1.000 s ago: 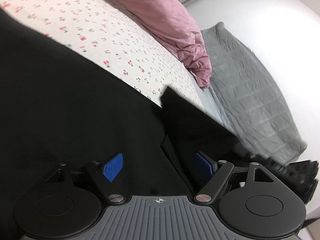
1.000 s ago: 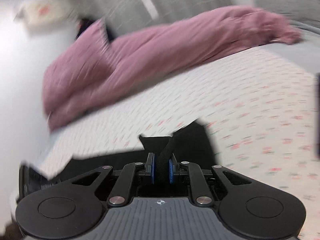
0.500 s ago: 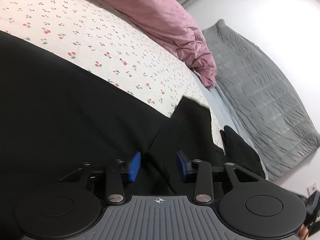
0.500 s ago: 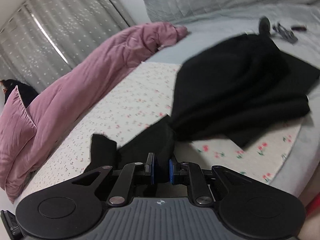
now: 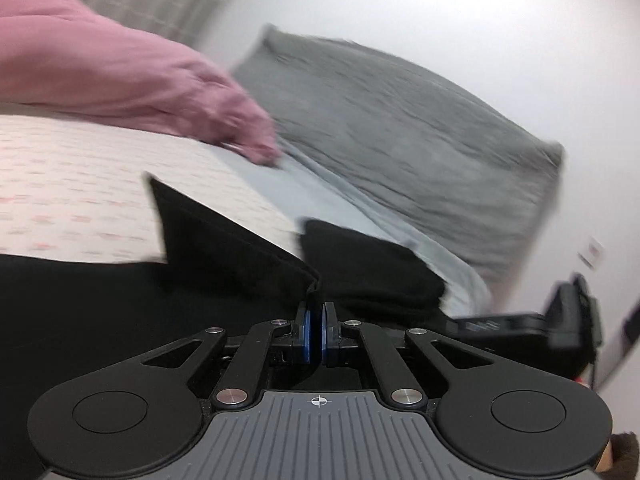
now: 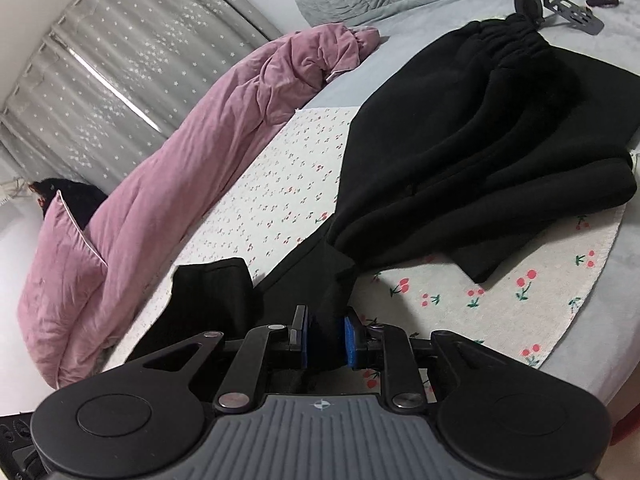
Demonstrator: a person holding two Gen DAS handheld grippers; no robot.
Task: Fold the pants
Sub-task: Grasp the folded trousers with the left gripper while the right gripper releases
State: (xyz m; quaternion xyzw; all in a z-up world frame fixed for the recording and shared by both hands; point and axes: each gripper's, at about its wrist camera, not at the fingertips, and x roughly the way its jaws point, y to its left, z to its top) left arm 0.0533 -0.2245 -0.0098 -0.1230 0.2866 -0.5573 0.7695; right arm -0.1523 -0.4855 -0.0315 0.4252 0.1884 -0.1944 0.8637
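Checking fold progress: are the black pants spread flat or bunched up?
Bunched. In the right wrist view the black pants lie in heaped folds on the cherry-print sheet, not flat.

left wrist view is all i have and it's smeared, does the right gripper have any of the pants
observer: Yes. The right gripper has a bunch of the black pants between its pads, though its jaws have just been opening.
operator: where's the rest of the pants
observer: Heaped in loose folds on the cherry-print mat, not spread flat.
operator: which end is farthest from the right gripper
observer: The gathered waistband. It reaches onto the grey sheet, beside a black metal bracket.
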